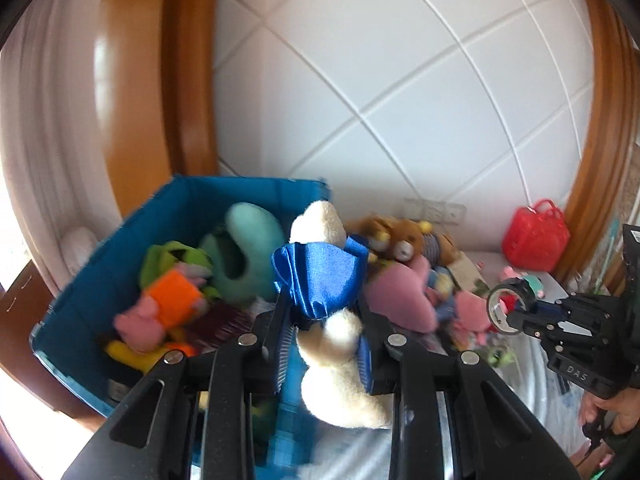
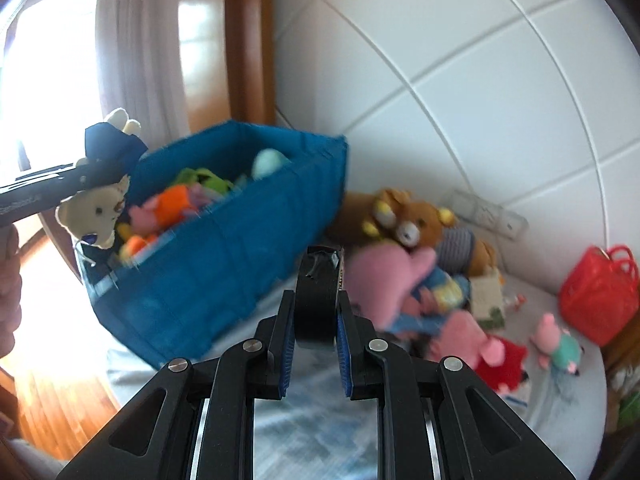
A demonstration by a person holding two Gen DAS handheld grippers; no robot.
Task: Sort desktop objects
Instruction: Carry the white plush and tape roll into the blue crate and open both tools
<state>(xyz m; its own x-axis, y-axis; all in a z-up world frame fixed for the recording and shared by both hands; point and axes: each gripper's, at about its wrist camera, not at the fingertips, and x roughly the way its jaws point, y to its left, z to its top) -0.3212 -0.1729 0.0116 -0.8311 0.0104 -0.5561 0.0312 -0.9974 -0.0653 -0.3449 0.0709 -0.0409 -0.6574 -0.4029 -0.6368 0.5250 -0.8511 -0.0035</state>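
Above bin (image 1: 100, 280), bear (image 1: 332, 320) between left tongs (image 1: 324, 316)

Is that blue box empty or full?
Fairly full: the blue box holds several soft toys, including an orange-and-pink one.

Two black hand-held grippers

Each gripper (image 1: 326, 344) (image 2: 316, 332) has black angular linkages, round silver pivot screws, blue ribbed pads (image 2: 344, 356); one housing reads "DAS".
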